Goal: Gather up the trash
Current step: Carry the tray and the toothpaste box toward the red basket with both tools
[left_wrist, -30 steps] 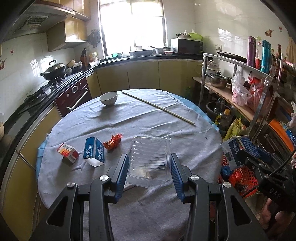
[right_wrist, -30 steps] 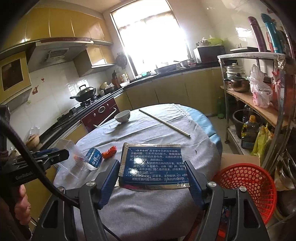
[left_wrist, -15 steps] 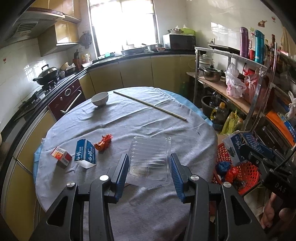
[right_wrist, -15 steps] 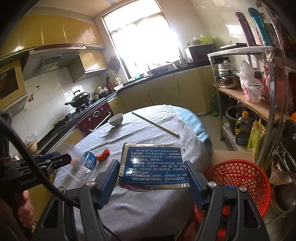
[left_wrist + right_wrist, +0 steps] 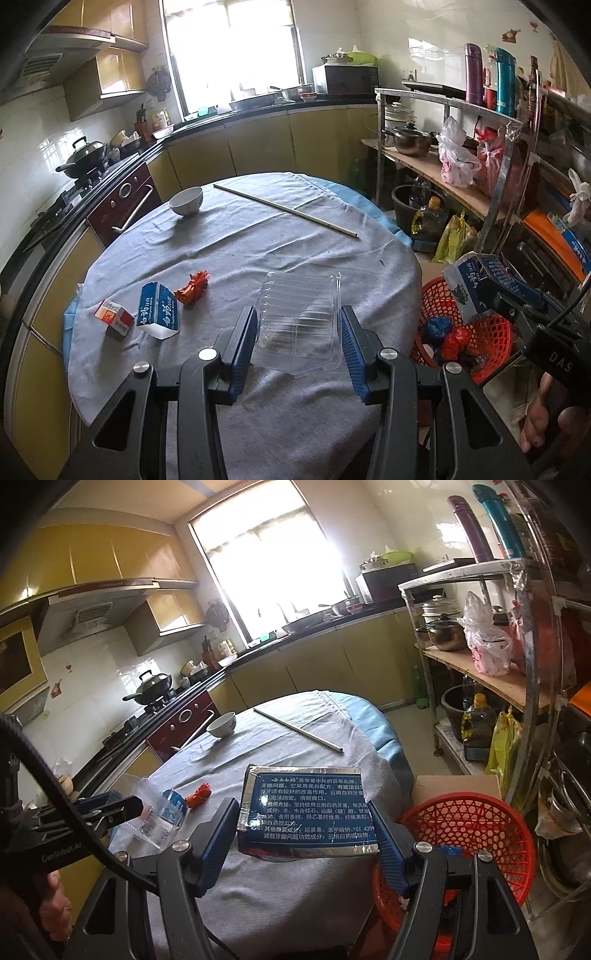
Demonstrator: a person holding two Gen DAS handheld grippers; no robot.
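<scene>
Red basket (image 5: 480, 823): its near rim is hiding behind the right gripper's (image 5: 306, 832) finger; the contents are too dim to name.
Blue box (image 5: 308, 808): its underside is staying out of view.
Clear plastic tray (image 5: 299, 328): its edges are blurring into the grey cloth.
Window (image 5: 229, 51): it is glaring white, nothing outside is showing.
Person's hand (image 5: 543, 417): the picture's corner is cutting it off.

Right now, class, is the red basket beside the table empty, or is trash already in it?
Not empty: the red basket already holds crumpled blue and red wrappers on its bottom.
</scene>
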